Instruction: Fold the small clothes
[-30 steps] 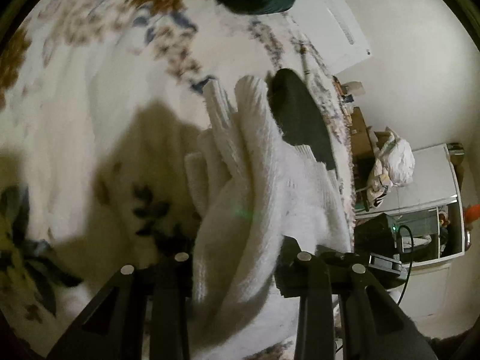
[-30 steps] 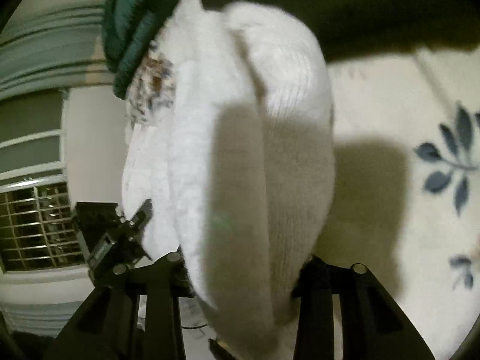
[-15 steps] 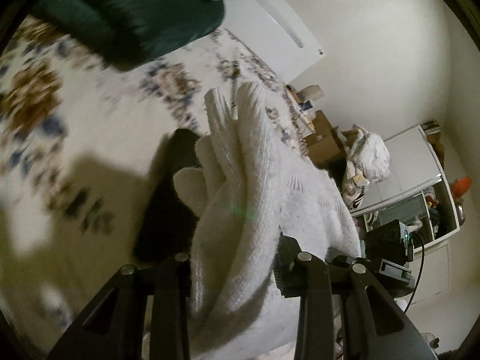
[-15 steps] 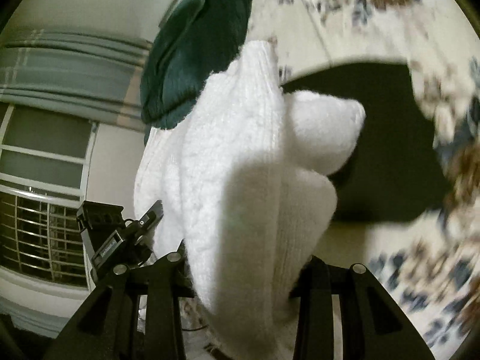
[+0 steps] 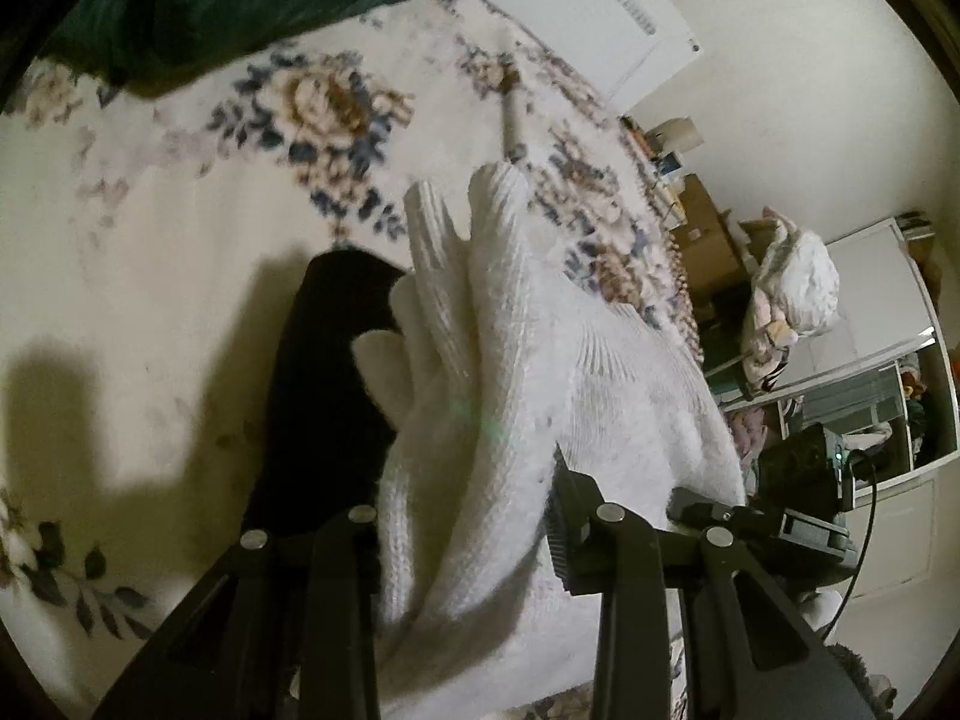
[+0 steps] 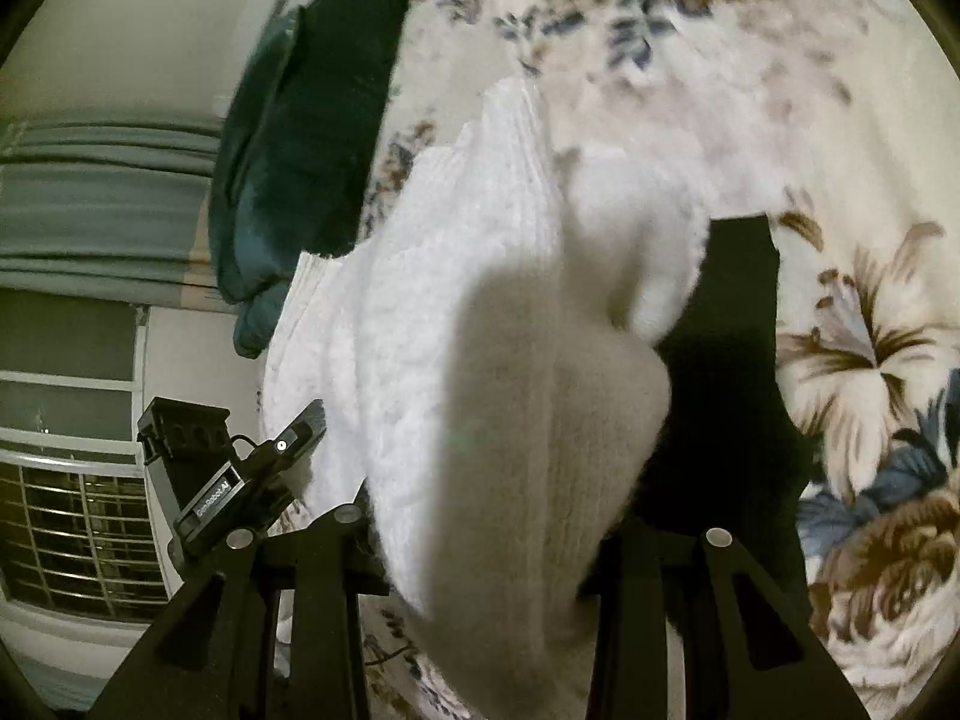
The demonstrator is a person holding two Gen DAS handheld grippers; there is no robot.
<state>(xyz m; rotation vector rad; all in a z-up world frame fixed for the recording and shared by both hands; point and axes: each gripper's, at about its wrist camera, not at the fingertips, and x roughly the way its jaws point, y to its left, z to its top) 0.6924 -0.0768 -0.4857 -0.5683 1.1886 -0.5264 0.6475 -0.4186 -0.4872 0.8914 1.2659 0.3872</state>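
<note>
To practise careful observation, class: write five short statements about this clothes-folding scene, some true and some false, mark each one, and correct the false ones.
1. Both grippers are clamped on the same white knit garment. True; the left gripper and the right gripper each pinch a bunch of it.
2. The white garment lies flat on the bed. False; it is lifted, bunched between the jaws.
3. The floral blanket is plain grey. False; it is cream with brown and blue flowers.
4. A black cloth lies on the blanket beneath the white garment. True.
5. The dark green pillow is held by the right gripper. False; it lies apart at the bed's edge.
</note>
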